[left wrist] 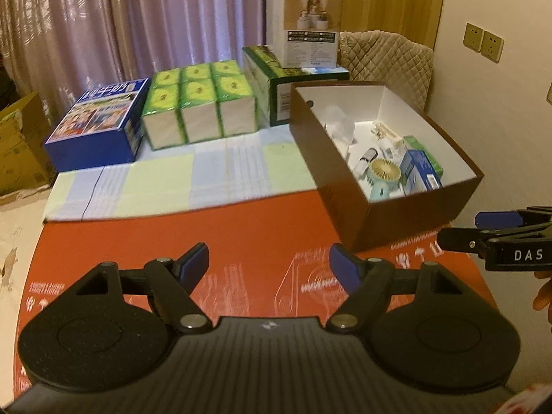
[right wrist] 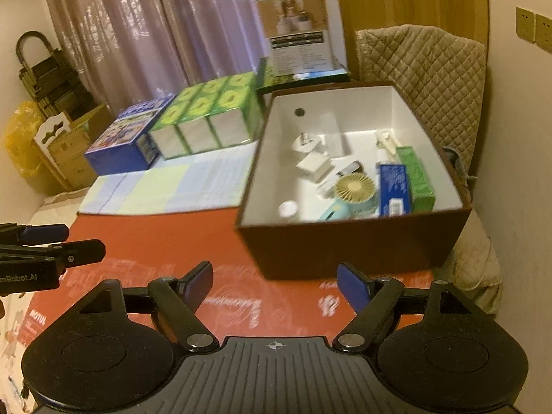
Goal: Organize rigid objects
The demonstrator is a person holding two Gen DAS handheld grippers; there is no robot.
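Brown open cardboard box with white inside (right wrist: 352,241) sits on the red printed sheet (right wrist: 165,241) toward the right edge of the table. It holds the rigid items: a mint handheld fan with a beige round grille (right wrist: 352,189), a blue carton (right wrist: 393,189), a green carton (right wrist: 415,179), a white plug-like adapter (right wrist: 312,167), and a small white round jar (right wrist: 288,209) at the near wall. Other small bits are too blurred to name.

Checked blue-green cloth (left wrist: 155,186) covers the far half of the table. Along its far edge stand a blue printed box (left wrist: 96,127), a pack of green-topped tissue blocks (left wrist: 200,103), and a green box (left wrist: 272,82) with a white product carton (left wrist: 307,27) on top.

Left gripper (left wrist: 269,262) hovers over the red sheet, jaws wide apart, nothing between. Right gripper (right wrist: 274,281) is just before the brown box's near wall, jaws spread and empty.
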